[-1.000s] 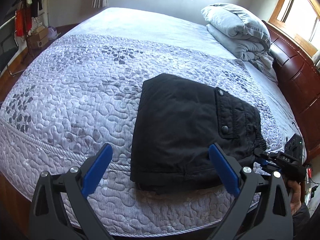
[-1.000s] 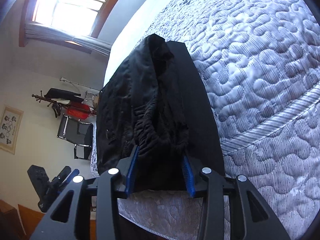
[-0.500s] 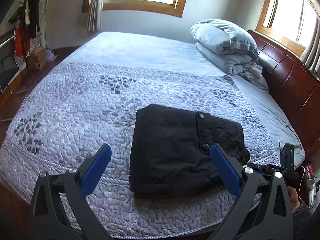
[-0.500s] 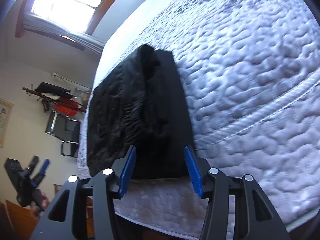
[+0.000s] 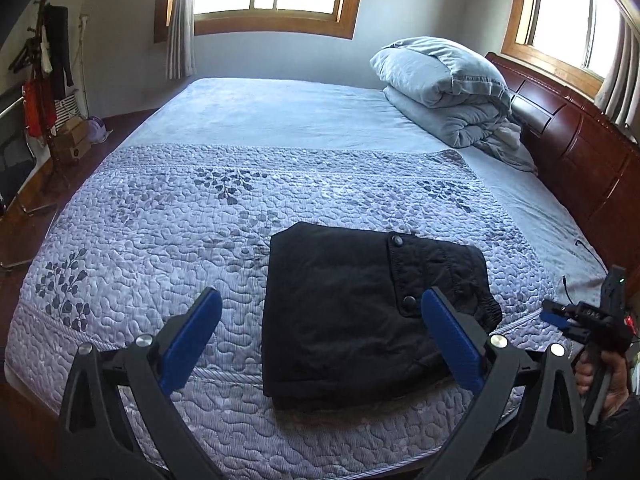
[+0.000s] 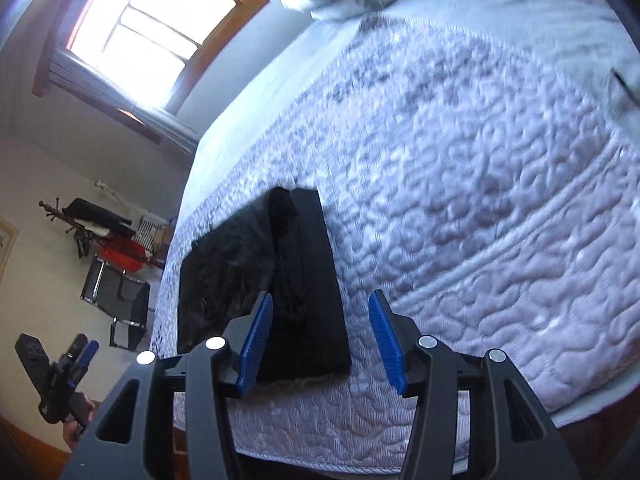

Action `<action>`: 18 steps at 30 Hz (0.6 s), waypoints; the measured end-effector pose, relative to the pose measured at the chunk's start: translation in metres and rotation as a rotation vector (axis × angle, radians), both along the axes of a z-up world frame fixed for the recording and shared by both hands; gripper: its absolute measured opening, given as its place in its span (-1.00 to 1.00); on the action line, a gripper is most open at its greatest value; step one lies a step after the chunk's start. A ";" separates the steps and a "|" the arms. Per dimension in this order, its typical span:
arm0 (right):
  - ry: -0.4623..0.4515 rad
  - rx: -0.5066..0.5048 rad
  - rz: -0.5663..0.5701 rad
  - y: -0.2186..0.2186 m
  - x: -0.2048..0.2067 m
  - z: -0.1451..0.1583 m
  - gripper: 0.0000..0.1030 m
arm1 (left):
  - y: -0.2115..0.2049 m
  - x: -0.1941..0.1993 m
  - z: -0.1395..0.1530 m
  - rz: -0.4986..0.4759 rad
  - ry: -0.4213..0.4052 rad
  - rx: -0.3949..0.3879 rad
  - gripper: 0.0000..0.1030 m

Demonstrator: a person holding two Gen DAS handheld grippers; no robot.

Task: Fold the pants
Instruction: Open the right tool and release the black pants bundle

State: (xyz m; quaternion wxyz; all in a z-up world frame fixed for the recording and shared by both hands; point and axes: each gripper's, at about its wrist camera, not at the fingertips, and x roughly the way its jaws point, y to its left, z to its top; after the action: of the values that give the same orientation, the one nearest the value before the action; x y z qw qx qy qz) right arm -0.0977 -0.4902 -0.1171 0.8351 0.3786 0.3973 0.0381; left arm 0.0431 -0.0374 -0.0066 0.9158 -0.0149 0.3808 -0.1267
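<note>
The black pants point(image 5: 360, 312) lie folded into a compact rectangle on the quilted bedspread point(image 5: 168, 232), near the bed's front edge, with two snap buttons showing on a pocket flap. My left gripper point(image 5: 320, 336) hovers above and in front of them, open wide with nothing between its blue pads. In the right wrist view the folded pants point(image 6: 288, 280) lie on the bed just beyond my right gripper point(image 6: 320, 340), which is open and clear of the cloth. The right gripper point(image 5: 560, 320) also shows at the far right of the left wrist view, held in a hand.
A folded grey duvet with a pillow point(image 5: 448, 92) sits at the head of the bed by the wooden headboard point(image 5: 580, 152). A coat rack point(image 5: 44, 80) and boxes stand on the floor at left. A thin black cable point(image 5: 584, 248) lies near the bed's right edge.
My right gripper let go of the pants' waistband, opened and drew back. Both grippers rose and pulled away, so the pants look smaller and lie flat on the bed.
</note>
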 end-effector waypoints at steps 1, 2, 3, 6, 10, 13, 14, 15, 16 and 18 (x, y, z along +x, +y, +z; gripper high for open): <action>-0.010 -0.003 0.006 0.002 0.003 0.006 0.01 | 0.001 0.003 -0.004 0.002 0.015 0.000 0.94; -0.014 -0.008 0.013 0.005 0.004 0.009 0.03 | 0.002 0.004 -0.007 0.007 0.026 0.001 0.94; -0.013 -0.015 0.026 0.009 0.008 0.011 0.06 | 0.003 0.006 -0.010 0.015 0.038 0.002 0.94; -0.005 -0.050 0.084 0.031 0.020 0.009 0.16 | 0.009 0.012 -0.024 0.035 0.082 0.000 0.94; 0.060 -0.072 0.157 0.058 0.037 -0.013 0.16 | 0.021 0.015 -0.040 0.063 0.131 0.010 0.94; 0.094 -0.050 0.170 0.067 0.043 -0.030 0.16 | 0.030 0.015 -0.051 0.073 0.159 0.015 0.94; 0.103 -0.053 0.169 0.069 0.044 -0.034 0.16 | 0.032 0.015 -0.053 0.075 0.167 0.013 0.94; 0.112 -0.062 0.170 0.071 0.046 -0.037 0.16 | 0.036 0.016 -0.058 0.082 0.181 0.008 0.94; 0.122 -0.075 0.173 0.073 0.047 -0.039 0.16 | 0.038 0.017 -0.061 0.087 0.192 0.002 0.94; 0.133 -0.096 0.179 0.075 0.048 -0.042 0.16 | 0.043 0.019 -0.066 0.097 0.210 -0.014 0.94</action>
State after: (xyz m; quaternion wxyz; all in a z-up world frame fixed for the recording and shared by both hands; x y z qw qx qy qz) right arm -0.0495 -0.4152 -0.1591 0.8173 0.3028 0.4854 0.0684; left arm 0.0619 0.0057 -0.0725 0.8758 -0.0531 0.4726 -0.0825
